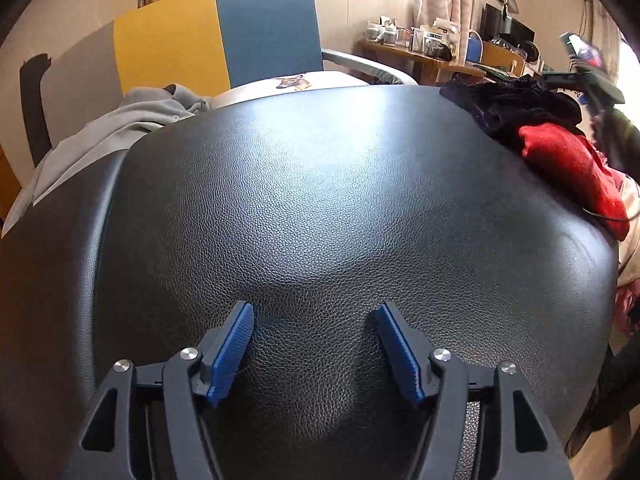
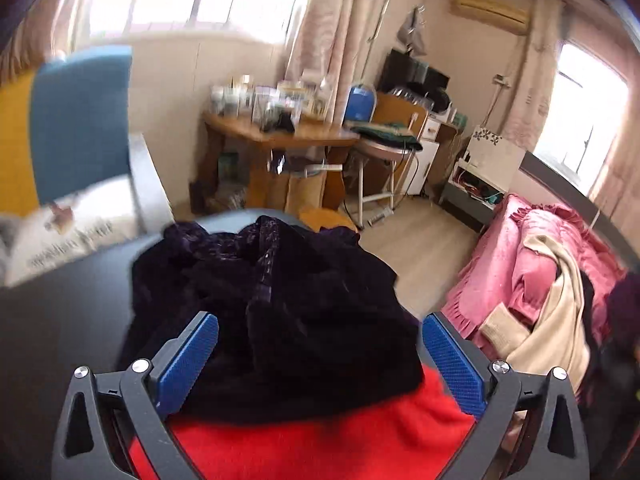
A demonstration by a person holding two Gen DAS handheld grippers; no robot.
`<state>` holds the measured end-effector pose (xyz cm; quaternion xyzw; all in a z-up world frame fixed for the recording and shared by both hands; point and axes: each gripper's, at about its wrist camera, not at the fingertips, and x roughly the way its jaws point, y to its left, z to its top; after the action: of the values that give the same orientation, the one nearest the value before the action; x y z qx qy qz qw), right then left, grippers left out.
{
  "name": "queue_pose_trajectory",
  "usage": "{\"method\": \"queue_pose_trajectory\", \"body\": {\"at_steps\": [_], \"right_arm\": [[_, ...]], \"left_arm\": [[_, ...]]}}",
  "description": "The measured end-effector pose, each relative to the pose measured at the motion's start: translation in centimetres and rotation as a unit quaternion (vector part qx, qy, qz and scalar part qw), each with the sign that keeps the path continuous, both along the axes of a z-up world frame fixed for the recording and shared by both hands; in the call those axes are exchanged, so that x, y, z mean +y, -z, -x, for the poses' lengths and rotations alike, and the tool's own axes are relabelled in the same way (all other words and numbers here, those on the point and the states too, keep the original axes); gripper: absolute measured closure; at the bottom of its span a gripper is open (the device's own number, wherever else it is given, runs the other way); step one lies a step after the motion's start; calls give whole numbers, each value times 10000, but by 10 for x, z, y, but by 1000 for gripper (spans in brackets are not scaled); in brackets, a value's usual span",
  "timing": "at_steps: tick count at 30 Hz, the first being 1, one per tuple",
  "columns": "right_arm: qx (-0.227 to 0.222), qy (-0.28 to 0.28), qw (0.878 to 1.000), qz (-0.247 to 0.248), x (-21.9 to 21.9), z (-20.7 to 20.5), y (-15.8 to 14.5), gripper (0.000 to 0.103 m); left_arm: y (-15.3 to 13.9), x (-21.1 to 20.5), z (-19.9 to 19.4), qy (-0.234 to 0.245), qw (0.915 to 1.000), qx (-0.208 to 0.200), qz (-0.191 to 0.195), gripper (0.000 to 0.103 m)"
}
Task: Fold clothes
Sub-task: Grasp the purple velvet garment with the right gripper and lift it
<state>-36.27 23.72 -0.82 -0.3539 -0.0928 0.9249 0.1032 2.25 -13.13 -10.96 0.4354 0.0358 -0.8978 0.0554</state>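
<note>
A crumpled dark purple velvet garment (image 2: 280, 292) lies on the far right corner of the black leather tabletop (image 1: 320, 200), with a red garment (image 2: 320, 440) beside it on the near side. Both show in the left wrist view, the dark one (image 1: 512, 108) behind the red one (image 1: 568, 160). My right gripper (image 2: 320, 344) is open and hovers over the two garments, its blue pads (image 2: 188, 364) wide apart and empty. My left gripper (image 1: 316, 312) is open and empty, low over the bare middle of the tabletop.
A grey garment (image 1: 120, 128) lies on a seat behind the table's left edge, by a yellow and blue chair back (image 1: 212, 36). A pink bed (image 2: 532, 264) with a cream garment (image 2: 552, 320) stands to the right. A cluttered wooden desk (image 2: 280, 132) stands at the back.
</note>
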Motion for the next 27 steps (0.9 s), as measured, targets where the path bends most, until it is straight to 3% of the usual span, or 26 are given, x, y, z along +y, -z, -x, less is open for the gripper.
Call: {"method": "queue_pose_trajectory", "body": {"at_steps": [2, 5, 7, 9, 10, 12, 16, 18, 21, 24, 26, 27], "right_arm": [[-581, 8, 9983, 11, 2, 26, 23, 0], [-1065, -18, 9940, -242, 0, 40, 53, 1], [-886, -203, 9953, -336, -4, 35, 48, 21], [-747, -263, 9966, -241, -5, 30, 34, 58], [-687, -304, 9970, -165, -5, 26, 27, 62], [-595, -436, 9972, 82, -9, 21, 12, 85], [-194, -1581, 9854, 596, -54, -28, -24, 88], [-119, -2453, 9662, 784, -97, -74, -35, 88], [-343, -3664, 9233, 1103, -158, -153, -28, 88], [-702, -4475, 8787, 1510, -208, -224, -11, 86], [-1031, -4788, 8521, 1845, -233, -263, 4, 76], [-1147, -4917, 8403, 1977, -244, -283, 11, 64]], "left_arm": [[1, 0, 0, 2, 10000, 1, -7, 34], [1, 0, 1, 5, 10000, 2, -17, 32], [2, -1, 0, 8, 10000, 4, -20, 31], [2, 0, 1, -74, 10000, 2, 18, 30], [3, 1, 1, -76, 10000, 1, 36, 29], [3, 2, 2, -82, 10000, -9, 50, 29], [1, -3, 1, -173, 9998, -75, -29, 29], [-3, -9, -2, -315, 9994, -106, -80, 35], [-9, -33, -17, -737, 9968, -99, -303, 35], [-18, -64, -38, -1227, 9910, -82, -523, 36], [-27, -84, -58, -1521, 9868, 11, -556, 36], [-32, -96, -70, -1672, 9842, 79, -574, 36]]}}
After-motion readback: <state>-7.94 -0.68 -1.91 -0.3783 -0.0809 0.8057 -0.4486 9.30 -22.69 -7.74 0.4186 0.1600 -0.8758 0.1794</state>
